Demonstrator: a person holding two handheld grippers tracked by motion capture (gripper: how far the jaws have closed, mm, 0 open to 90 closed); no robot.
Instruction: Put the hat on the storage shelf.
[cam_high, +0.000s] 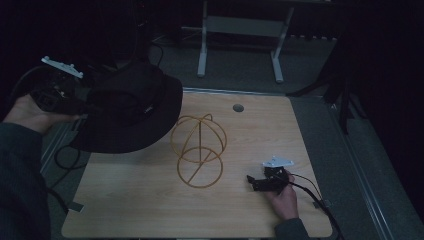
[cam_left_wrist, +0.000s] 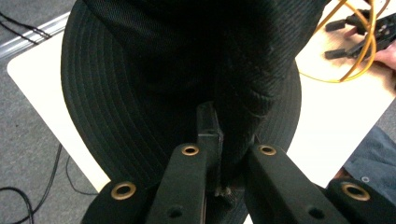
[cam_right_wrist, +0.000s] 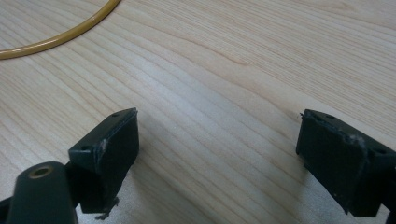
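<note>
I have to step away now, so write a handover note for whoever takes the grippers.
Left gripper: jaws shut on the black fabric brimmed hat, held above the left edge of the light wooden table.
Right gripper: jaws open, nothing between them, resting on the table near the right edge.
Yellow wire dome-shaped hat stand: upright mid-table, bare.
Done: hat gripped.
Left: probably set the hat over the stand.

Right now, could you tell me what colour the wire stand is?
Yellow; the wire stand shows best in the high view.

Our left hand (cam_high: 30, 112) holds the left gripper (cam_high: 82, 106) raised at the far left, jaws clamped. Our right hand (cam_high: 284, 196) rests the right gripper (cam_high: 250, 181) low at the near right, jaws wide apart.
</note>
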